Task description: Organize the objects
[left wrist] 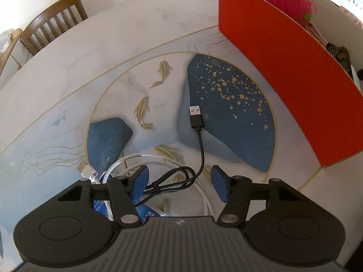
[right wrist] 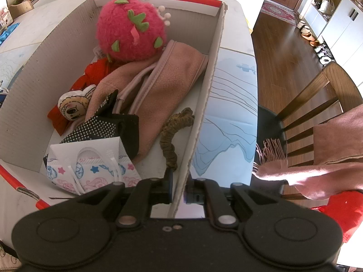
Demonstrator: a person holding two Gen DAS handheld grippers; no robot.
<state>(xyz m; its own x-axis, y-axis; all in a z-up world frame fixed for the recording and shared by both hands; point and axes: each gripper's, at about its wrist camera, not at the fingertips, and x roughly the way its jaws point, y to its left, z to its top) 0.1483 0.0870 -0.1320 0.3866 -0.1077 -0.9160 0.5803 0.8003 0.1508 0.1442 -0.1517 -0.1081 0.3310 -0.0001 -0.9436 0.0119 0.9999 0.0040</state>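
The black USB cable (left wrist: 195, 158), light and floppy, lies coiled on the worktop (left wrist: 136, 34) between the left gripper's (left wrist: 180, 181) half-open jaws, seemingly untouched, best pinched at its tied bundle, while the right gripper (right wrist: 178, 190) clamps the box wall (right wrist: 204, 104).

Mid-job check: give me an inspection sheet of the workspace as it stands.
Surface: table, marble look with fish pattern.
Job's things: box holding pink plush, pink cloth, face mask.
Clutter: blue packets under the cables.
Grippers: left gripper open over the black cable; right gripper shut on the box wall.
Cables: black cable bundled, plug free; white cable coiled.
Surroundings: wooden chair.
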